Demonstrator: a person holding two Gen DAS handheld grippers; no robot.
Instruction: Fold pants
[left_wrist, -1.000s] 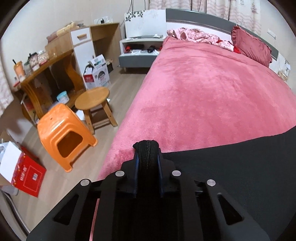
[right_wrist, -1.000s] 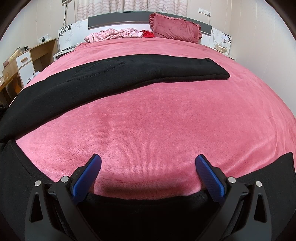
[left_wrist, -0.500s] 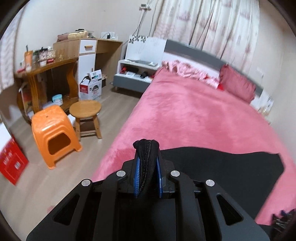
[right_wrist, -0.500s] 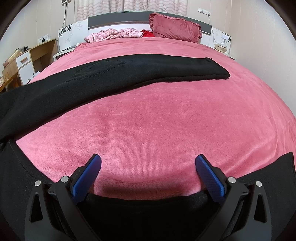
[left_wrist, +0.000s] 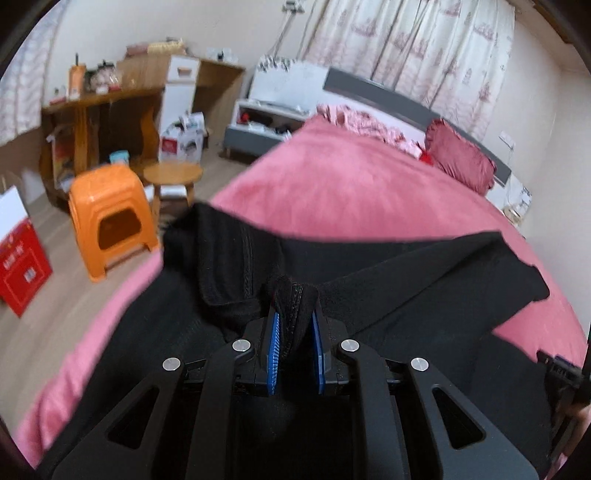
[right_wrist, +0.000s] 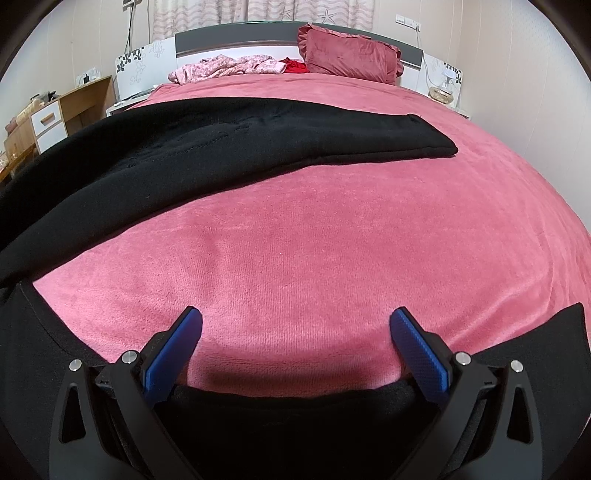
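Note:
Black pants (right_wrist: 229, 147) lie spread over a pink bed (right_wrist: 314, 240), one leg reaching toward the far right, another part under the near edge of the right wrist view. My left gripper (left_wrist: 294, 314) is shut on a bunched fold of the pants (left_wrist: 406, 280), lifted above the bedcover, with cloth draping to both sides. Blue pads (left_wrist: 274, 339) press the fabric. My right gripper (right_wrist: 295, 325) stands open over the pink cover, nothing between its fingers, with black cloth just beneath its base.
An orange plastic stool (left_wrist: 110, 214) and a round wooden stool (left_wrist: 173, 173) stand on the floor left of the bed. A wooden desk (left_wrist: 99, 110), boxes and a red bag (left_wrist: 22, 266) lie beyond. A red pillow (right_wrist: 351, 55) and crumpled pink clothes (right_wrist: 229, 68) sit at the headboard.
My left gripper has carried the pants' edge across the bed, so more black cloth now drapes in front of it. In the right wrist view the far leg has shifted nearer. The right gripper stayed put.

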